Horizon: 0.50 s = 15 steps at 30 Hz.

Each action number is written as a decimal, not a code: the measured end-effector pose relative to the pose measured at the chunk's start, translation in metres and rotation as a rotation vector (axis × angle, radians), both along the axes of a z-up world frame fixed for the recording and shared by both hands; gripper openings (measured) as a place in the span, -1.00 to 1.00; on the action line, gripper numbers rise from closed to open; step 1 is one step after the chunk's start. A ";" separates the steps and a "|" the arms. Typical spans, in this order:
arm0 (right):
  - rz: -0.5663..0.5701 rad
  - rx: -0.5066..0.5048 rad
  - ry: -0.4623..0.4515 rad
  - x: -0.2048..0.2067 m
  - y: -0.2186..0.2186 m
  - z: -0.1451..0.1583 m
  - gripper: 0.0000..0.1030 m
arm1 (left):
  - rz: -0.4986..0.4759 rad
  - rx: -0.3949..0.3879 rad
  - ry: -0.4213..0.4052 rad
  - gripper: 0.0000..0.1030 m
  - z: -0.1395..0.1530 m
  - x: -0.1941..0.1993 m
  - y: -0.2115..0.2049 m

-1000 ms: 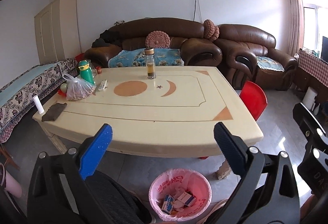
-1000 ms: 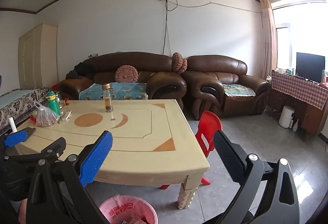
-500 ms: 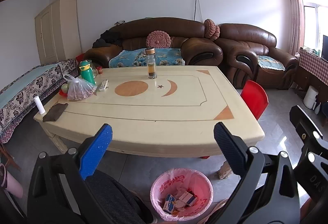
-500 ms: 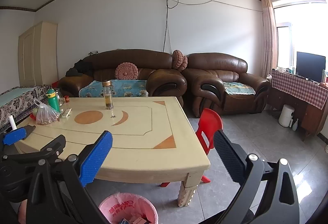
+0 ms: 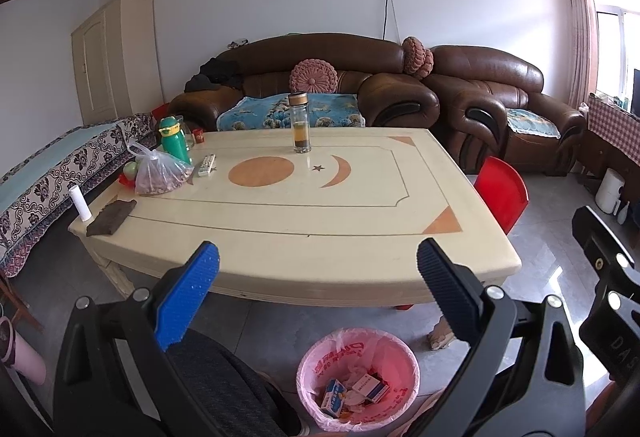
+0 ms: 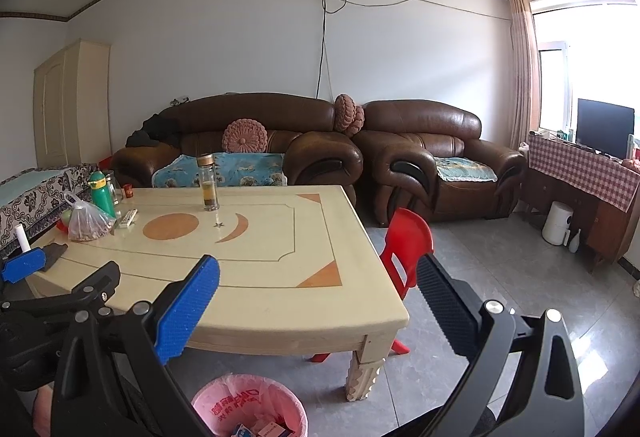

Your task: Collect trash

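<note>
Above the cream wooden table's [image 5: 360,229] near edge, both grippers are hanging spread wide and empty.
The left gripper [image 5: 318,285] and right gripper [image 6: 318,297] are gaping; small cartons [image 5: 362,391] are lying inside the pink-lined round wastebasket [image 5: 320,365] on the floor below.

Home living room: brown leather sofa [image 6: 248,141] and armchair [image 6: 436,161] at frame centre, low table [image 6: 256,257] in foreground, television [image 6: 605,127] at right edge

Pink bin liner [image 5: 320,357] — cream table [image 5: 280,237] — red chair [image 5: 502,193].
</note>
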State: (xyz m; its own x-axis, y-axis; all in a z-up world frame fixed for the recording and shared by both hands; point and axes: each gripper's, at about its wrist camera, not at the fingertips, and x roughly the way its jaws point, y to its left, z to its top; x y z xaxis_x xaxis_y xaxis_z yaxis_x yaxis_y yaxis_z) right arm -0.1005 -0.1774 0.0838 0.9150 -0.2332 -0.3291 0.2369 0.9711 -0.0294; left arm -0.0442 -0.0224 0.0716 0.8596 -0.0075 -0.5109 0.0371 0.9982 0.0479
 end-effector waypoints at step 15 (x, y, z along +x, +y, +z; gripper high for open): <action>-0.001 0.000 0.003 0.000 -0.002 -0.001 0.87 | 0.001 0.008 0.004 0.88 -0.001 -0.001 0.001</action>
State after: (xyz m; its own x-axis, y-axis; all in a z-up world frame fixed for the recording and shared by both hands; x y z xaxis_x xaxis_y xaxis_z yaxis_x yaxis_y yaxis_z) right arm -0.1007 -0.1792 0.0830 0.9139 -0.2341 -0.3316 0.2378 0.9708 -0.0298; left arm -0.0456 -0.0217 0.0702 0.8578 -0.0029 -0.5140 0.0366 0.9978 0.0555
